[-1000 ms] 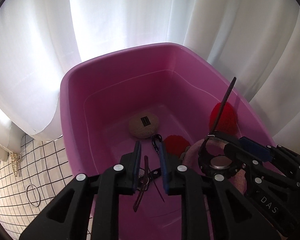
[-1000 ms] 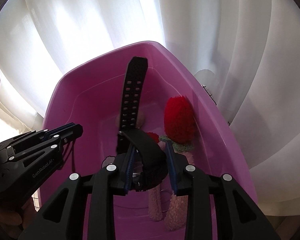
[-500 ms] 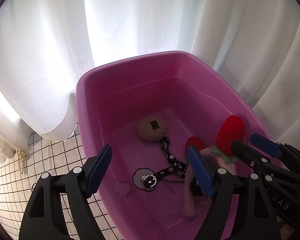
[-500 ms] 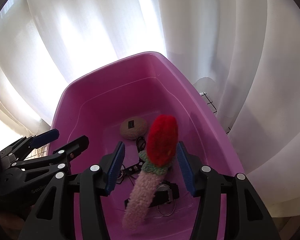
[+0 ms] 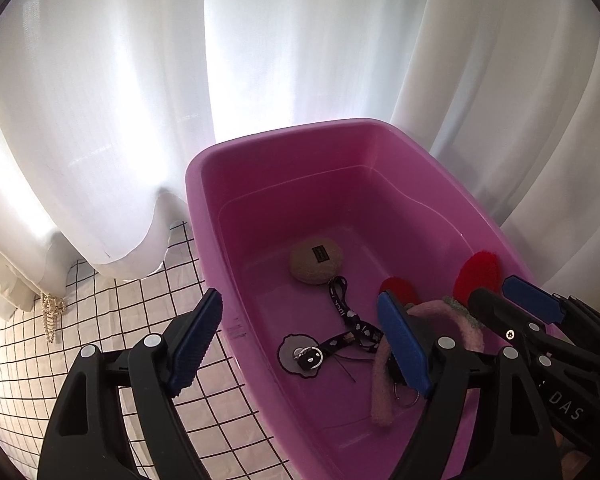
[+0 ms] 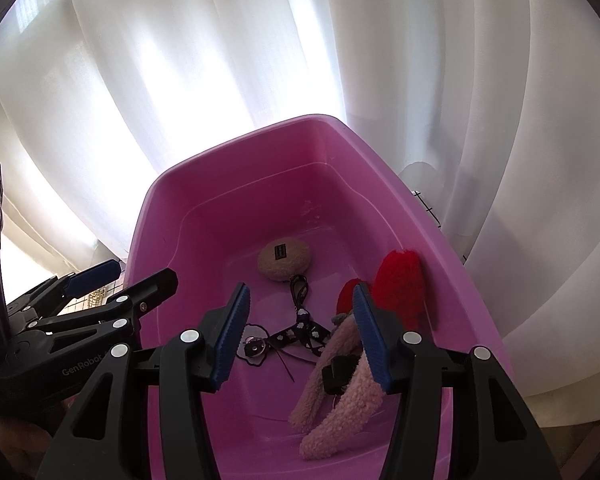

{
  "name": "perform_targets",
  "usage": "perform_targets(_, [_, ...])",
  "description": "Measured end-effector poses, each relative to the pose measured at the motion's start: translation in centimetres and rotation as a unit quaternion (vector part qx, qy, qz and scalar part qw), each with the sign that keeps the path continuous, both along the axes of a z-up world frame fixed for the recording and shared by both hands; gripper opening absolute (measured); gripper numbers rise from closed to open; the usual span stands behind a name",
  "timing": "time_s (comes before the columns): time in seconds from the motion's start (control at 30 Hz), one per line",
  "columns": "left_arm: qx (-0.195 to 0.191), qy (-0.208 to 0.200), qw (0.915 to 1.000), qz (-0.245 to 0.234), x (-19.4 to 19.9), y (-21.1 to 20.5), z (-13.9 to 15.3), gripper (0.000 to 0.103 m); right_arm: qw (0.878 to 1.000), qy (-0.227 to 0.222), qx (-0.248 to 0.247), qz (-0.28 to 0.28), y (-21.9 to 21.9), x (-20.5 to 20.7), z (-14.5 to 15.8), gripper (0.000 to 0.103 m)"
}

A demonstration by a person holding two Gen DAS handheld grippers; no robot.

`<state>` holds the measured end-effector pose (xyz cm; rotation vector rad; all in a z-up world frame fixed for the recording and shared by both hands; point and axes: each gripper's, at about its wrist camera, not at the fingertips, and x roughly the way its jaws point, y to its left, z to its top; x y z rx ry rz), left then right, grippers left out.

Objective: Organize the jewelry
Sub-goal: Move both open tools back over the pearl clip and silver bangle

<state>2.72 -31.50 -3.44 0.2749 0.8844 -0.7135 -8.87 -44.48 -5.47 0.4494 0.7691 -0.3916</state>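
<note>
A pink plastic tub holds a beige fuzzy pouch, a black patterned lanyard with a round charm, a pink fuzzy headband with red tips and a black watch. My left gripper is open and empty above the tub's left rim. My right gripper is open and empty above the tub's inside; it also shows in the left wrist view.
White curtains hang behind the tub. A white cloth with a black grid covers the table left of the tub. A pearl-and-gold chain lies on it by the curtain.
Both grippers opened: the left let go of the lanyard, the right let go of the black watch. Both items now lie in the tub. Both grippers have pulled back and up.
</note>
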Motion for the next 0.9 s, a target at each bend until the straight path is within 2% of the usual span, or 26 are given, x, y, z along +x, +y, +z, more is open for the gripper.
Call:
perform_targets(0.3, [-0.014,-0.005,0.9998,0.012,0.7,2.8,1.4,0.078,1.0,-0.005,-0.012,0.011,3.0,0.9,1.3,0.051])
perform_targets(0.47, [-0.027,-0.007,0.9992,0.028,1.4,6.0,2.0,0.079,0.999,-0.006,-0.024,0.034,5.9,2.2,2.2,0.053])
perform_targets(0.67, [-0.033,-0.002,0.9974,0.064,3.2,11.0,1.5,0.079,0.997,0.001,-0.032,0.071,10.2,4.8,2.3,0.053])
perform_targets(0.9, [-0.034,0.0,0.9918,0.123,5.7,18.9,0.8,0.079,0.991,0.006,-0.035,0.128,16.2,8.4,2.2,0.053])
